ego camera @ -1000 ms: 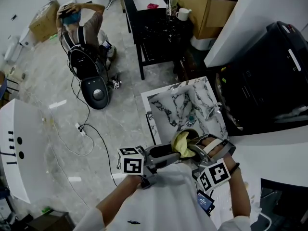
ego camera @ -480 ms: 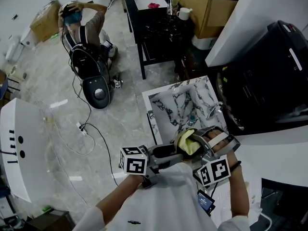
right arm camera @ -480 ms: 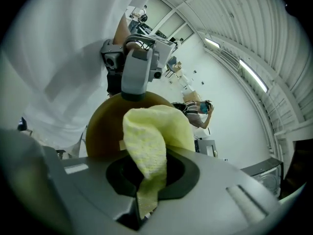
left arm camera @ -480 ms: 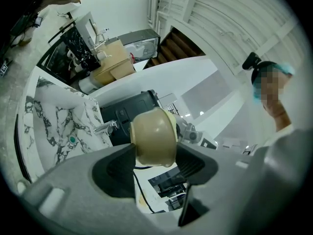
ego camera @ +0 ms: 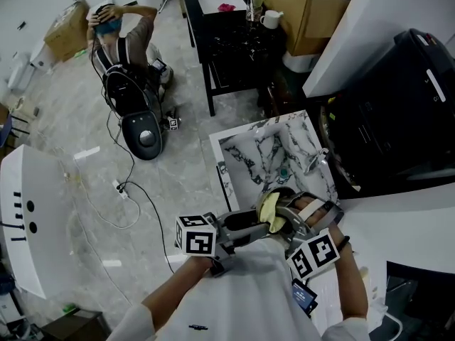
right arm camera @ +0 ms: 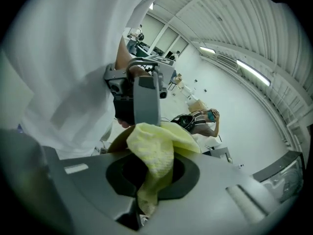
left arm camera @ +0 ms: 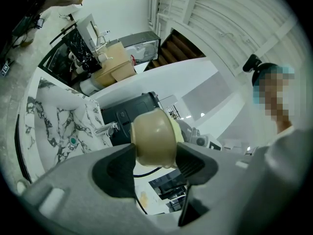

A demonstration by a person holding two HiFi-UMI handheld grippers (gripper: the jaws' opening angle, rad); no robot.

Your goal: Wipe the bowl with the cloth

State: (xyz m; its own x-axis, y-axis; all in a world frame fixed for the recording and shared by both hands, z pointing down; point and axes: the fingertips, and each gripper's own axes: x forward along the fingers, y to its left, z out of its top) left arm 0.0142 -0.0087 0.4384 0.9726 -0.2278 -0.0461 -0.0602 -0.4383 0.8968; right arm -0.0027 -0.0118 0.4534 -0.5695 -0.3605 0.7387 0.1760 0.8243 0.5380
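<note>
A small tan bowl (left arm camera: 152, 137) is held up in front of me, with my left gripper (left arm camera: 155, 154) shut on its sides. My right gripper (right arm camera: 152, 173) is shut on a yellow cloth (right arm camera: 150, 150), and the cloth is pressed into the bowl's mouth; the bowl's brownish rim (right arm camera: 113, 142) shows beside it. In the head view the two grippers meet above the sink's near edge. There the cloth (ego camera: 270, 208) bulges between the left gripper (ego camera: 257, 220) and the right gripper (ego camera: 283, 217), and it hides most of the bowl.
A marble-patterned sink (ego camera: 249, 158) with a faucet (ego camera: 317, 160) lies just beyond the grippers. A black appliance (ego camera: 398, 112) stands to the right and a black table (ego camera: 234, 45) behind. A person (ego camera: 117, 45) sits on the floor at far left among cables.
The right gripper and cloth pushed up and right against the bowl half a second ago, then slid back down and left. The left gripper has kept the bowl nearly still.
</note>
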